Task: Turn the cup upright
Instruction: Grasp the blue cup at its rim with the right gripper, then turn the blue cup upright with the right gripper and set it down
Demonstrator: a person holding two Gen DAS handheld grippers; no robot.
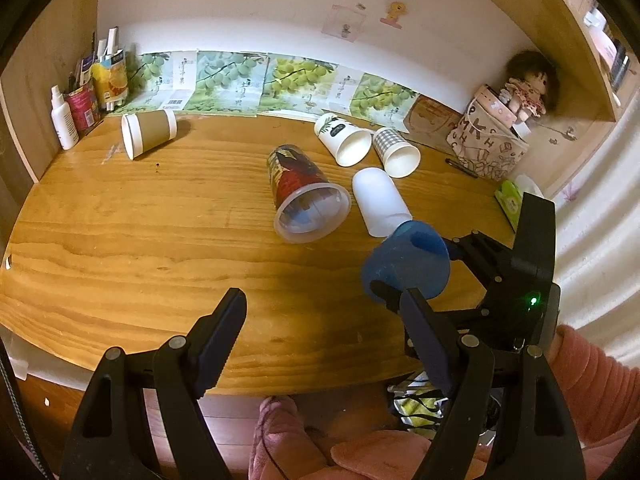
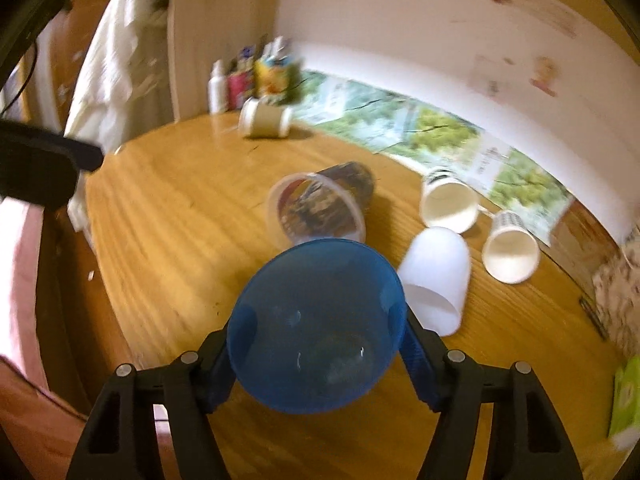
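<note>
Gripping the blue cup at lower centre of the frame, the right hand-held gripper holds it above the table; the left hand-held gripper, lower frame, is spread apart, grasping nothing.

blue cup clamped in right gripper, mouth facing camera, above wooden table

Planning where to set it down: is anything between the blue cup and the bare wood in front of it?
The right gripper holds the blue cup above the table. Nothing visible lies directly beneath; the white cup and printed cup lie just beyond.
</note>
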